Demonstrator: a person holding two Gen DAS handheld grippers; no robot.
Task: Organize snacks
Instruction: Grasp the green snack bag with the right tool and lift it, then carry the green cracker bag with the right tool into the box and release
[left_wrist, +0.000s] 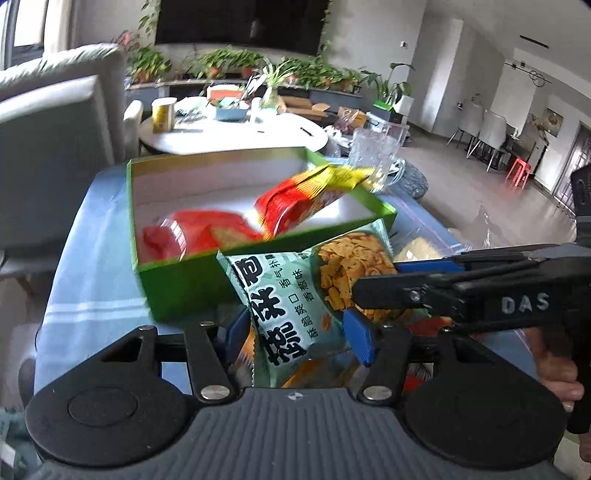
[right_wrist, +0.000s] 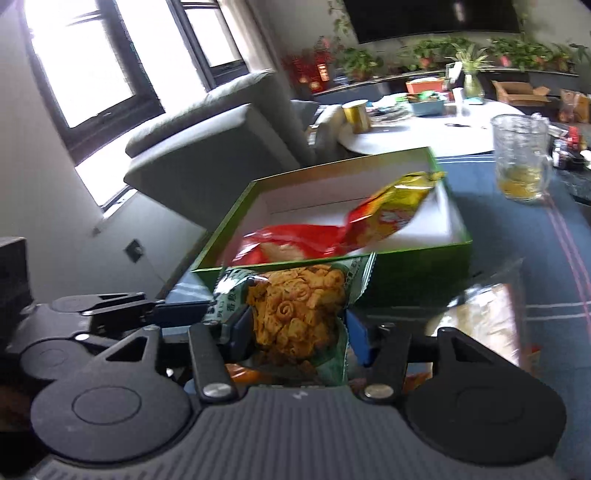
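Blue striped tablecloth (right_wrist: 517, 236), green box (left_wrist: 177, 280), grey sofa (right_wrist: 207, 147)

Two close wrist views, shared box (left_wrist: 192, 284)

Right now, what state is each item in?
Green box: open, no lid, on the blue table.
Red snack bags: inside the box, one leaning on its rim.
Teal snack bag: sealed, gripped between left tongs and right tongs.
Glass mug: upright, nearly empty.

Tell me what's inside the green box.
Two red snack bags: one lying flat, one propped on the green box's rim. Anything beneath them is hidden.
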